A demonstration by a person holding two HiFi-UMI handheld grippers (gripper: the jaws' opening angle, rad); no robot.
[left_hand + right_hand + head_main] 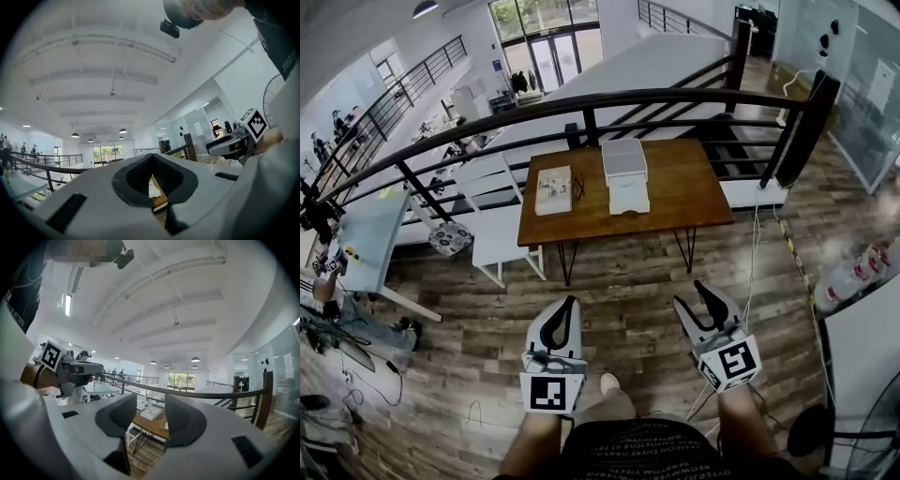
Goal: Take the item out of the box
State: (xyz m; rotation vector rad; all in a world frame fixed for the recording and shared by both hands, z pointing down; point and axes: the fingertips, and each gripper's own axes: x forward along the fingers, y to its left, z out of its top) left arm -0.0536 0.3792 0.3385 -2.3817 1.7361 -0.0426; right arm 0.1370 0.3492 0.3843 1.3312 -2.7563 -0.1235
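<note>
Left tongs [570, 305] held low over the wood floor [619, 281], ahead of the person's knees; tips together, nothing between them. Right tongs [695, 298] alongside, pointing level, jaws apart and empty. Both well short of the brown table [675, 202], which stands against the black railing [581, 103]. White chair [492, 234] at the table's left end. On the table, left: flat white box [553, 190], small pieces showing inside, too small to identify. Right of it, near but apart: larger white box [625, 175], contents not visible. Neither box touched.
</note>
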